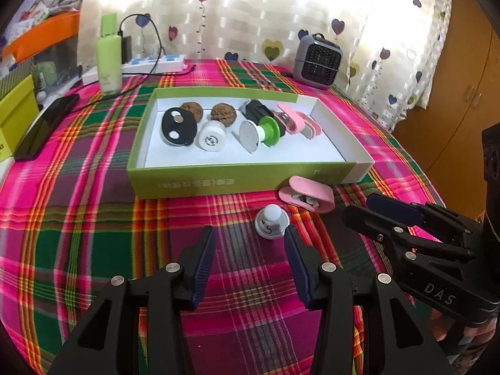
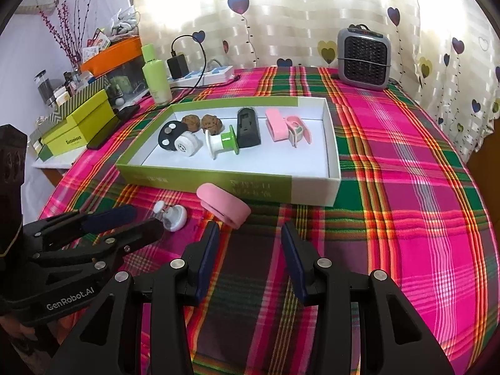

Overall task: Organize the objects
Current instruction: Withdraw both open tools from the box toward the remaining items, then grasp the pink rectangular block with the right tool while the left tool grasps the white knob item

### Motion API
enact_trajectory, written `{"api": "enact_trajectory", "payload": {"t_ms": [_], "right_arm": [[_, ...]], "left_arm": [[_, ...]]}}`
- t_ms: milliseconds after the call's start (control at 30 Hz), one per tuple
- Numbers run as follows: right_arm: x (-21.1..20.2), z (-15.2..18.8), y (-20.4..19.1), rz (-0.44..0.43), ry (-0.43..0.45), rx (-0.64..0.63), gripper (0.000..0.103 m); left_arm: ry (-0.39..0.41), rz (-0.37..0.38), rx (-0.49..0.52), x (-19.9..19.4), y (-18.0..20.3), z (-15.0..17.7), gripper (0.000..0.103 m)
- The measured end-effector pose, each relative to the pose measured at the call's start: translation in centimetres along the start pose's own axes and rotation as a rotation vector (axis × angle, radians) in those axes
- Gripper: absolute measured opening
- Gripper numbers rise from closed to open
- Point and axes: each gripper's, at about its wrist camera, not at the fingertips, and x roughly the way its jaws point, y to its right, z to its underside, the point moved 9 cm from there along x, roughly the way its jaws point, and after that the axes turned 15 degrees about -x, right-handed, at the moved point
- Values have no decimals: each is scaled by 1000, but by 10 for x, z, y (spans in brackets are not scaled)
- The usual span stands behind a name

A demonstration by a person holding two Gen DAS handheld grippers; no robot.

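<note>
Left tool [image 1: 250, 243] – jaws spread, nothing between them, held low over the plaid desk [image 1: 93, 218]. The small white knob piece [image 1: 271, 225] sits on the cloth just ahead of the tips, nearer the right-hand finger than the gap's centre. Right tool [image 2: 247, 240] – jaws likewise spread and empty; the pink clamshell case [image 2: 223, 207] lies just beyond its left fingertip, close against the front wall of the green box [image 2: 203, 184].

Step in hand, as judged: each tool takes its loose item and puts it in the box. For the left, shift slightly sideways to centre the knob piece, then close on its round base, not the knob, which looks likely to slip. For the right, take the case across its narrow width.

In the box already: black disc [image 1: 178, 126], two walnuts [image 1: 218, 114], white cap [image 1: 211, 137], green-and-white spool [image 1: 259, 132], black block [image 2: 248, 126], pink clips [image 2: 287, 126]. Free floor remains along the front.

In the way: the box's front wall must be cleared on the lift, and the two tools stand near each other. Bottle [image 1: 108, 62], power strip [image 1: 153, 62], phone [image 1: 43, 128] and heater [image 1: 317, 59] stand well apart
</note>
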Motion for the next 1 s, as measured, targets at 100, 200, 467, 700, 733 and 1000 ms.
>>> {"api": "enact_trajectory", "payload": {"t_ms": [100, 200, 467, 700, 733, 1000], "right_arm": [[0, 2, 3, -1, -1, 12, 42], [-1, 2, 5, -3, 4, 23, 42], [0, 3, 5, -12, -2, 29, 42], [2, 4, 5, -21, -6, 28, 42], [2, 4, 5, -22, -6, 28, 42], [3, 5, 4, -18, -15, 31, 42]], "left_arm": [[-9, 0, 8, 3, 3, 0, 44], [-10, -2, 13, 5, 6, -2, 44], [-17, -19, 19, 13, 7, -4, 44], [-28, -22, 26, 19, 9, -6, 44], [-27, -23, 24, 19, 8, -7, 44], [-19, -20, 0, 20, 2, -10, 30]]}}
